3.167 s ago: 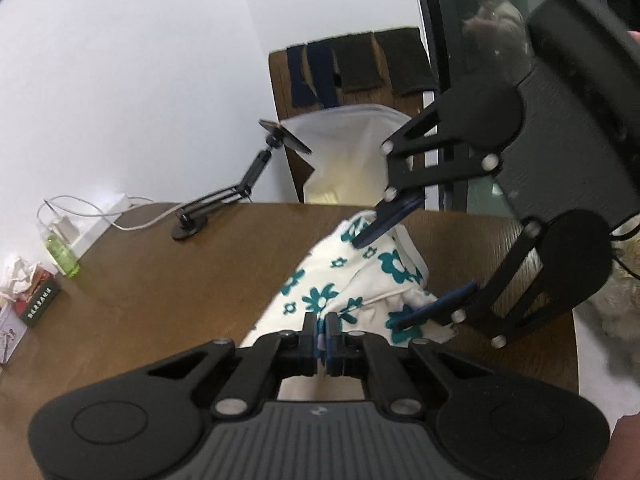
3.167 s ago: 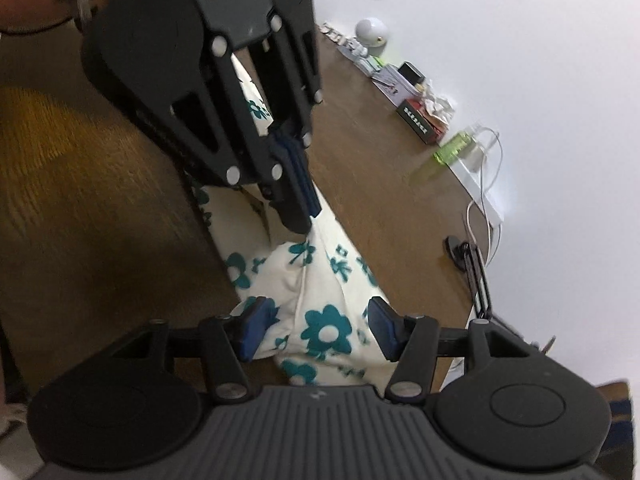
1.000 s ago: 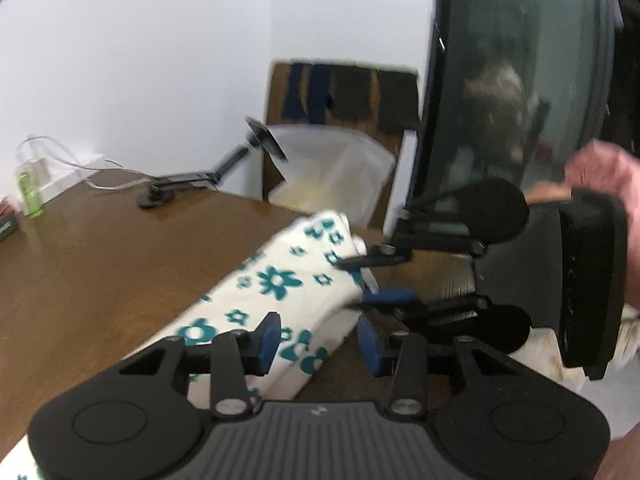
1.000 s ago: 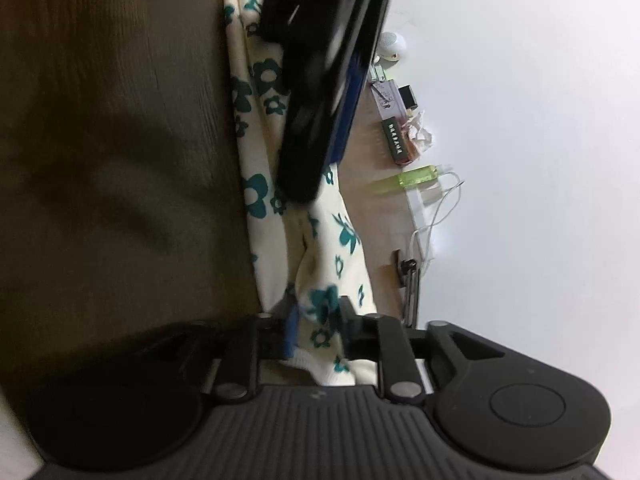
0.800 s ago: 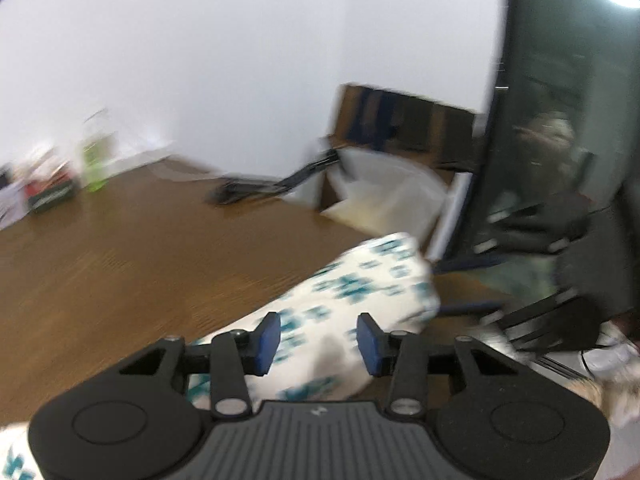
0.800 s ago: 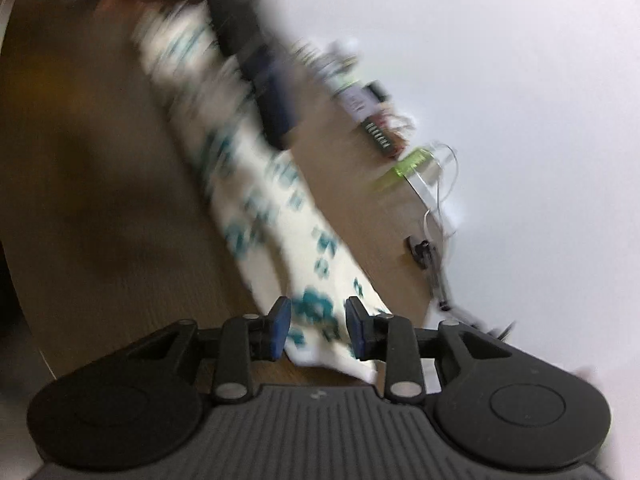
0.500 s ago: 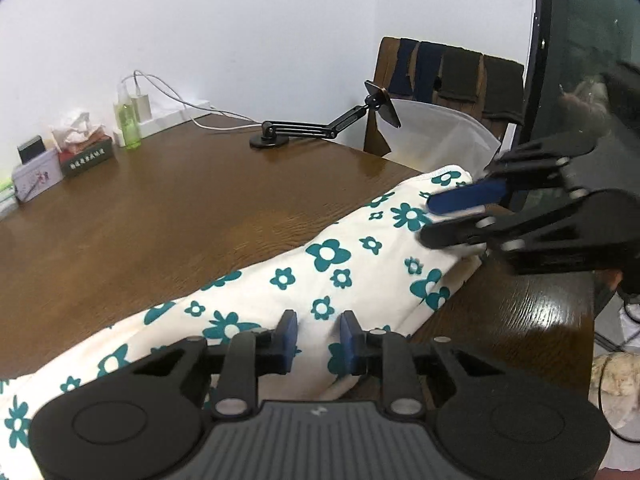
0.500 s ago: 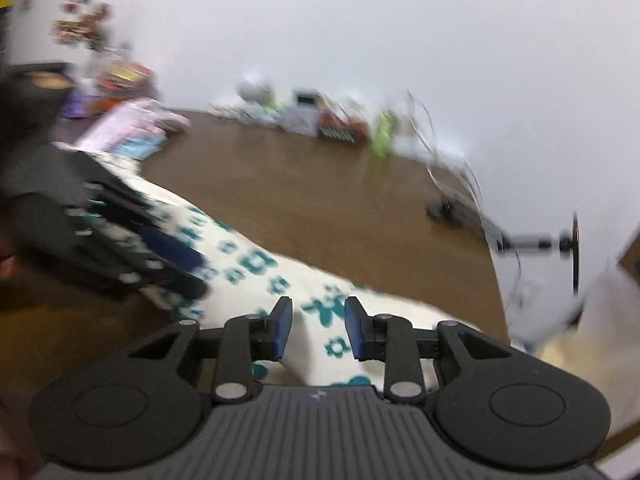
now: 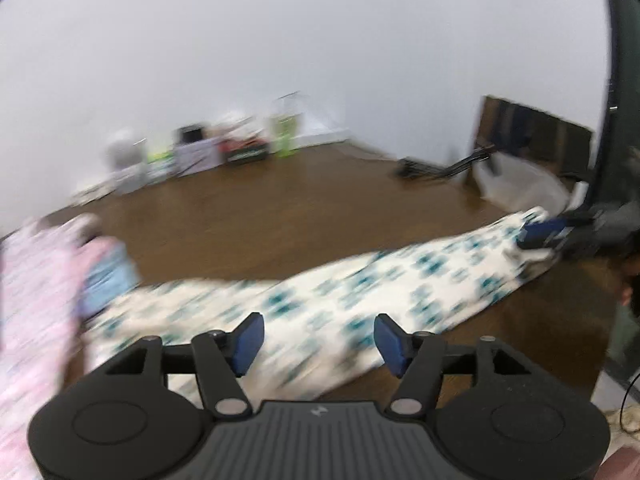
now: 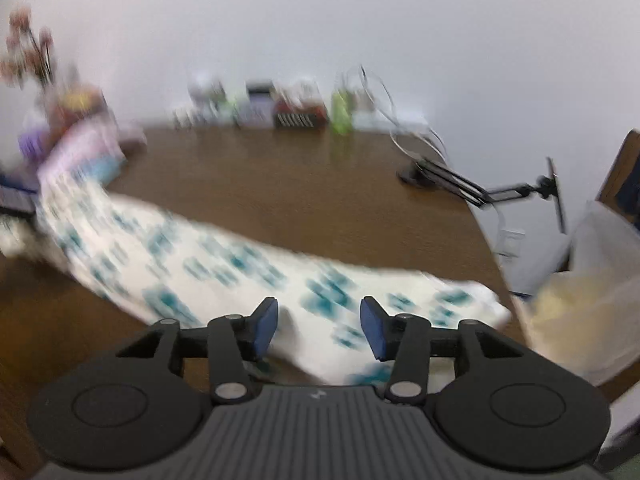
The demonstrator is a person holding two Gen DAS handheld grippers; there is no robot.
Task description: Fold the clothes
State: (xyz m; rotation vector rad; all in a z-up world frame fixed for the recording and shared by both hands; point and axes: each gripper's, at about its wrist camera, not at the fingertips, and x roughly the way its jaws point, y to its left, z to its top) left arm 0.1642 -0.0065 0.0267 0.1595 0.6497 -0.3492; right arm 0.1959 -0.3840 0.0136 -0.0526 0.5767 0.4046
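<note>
A cream garment with teal flowers [image 9: 360, 292] lies stretched in a long band across the brown wooden table [image 9: 260, 216]. My left gripper [image 9: 316, 338] hovers open over its middle, nothing between the blue pads. The right gripper shows at the garment's far right end [image 9: 560, 232]. In the right wrist view the same garment [image 10: 224, 264] runs from the left to under my right gripper [image 10: 318, 330], which stands open above the cloth's right end. Both views are motion-blurred.
Pink and light-blue folded clothes [image 9: 44, 280] lie at the table's left. Small boxes and a green bottle [image 10: 342, 110] line the wall. A black phone stand [image 10: 480, 188] and a chair with a white bag [image 10: 592, 256] are at the right.
Both grippers have opened wider and drawn apart along the garment. The left one has swung leftward, so the pile of pink clothes has come into its view.
</note>
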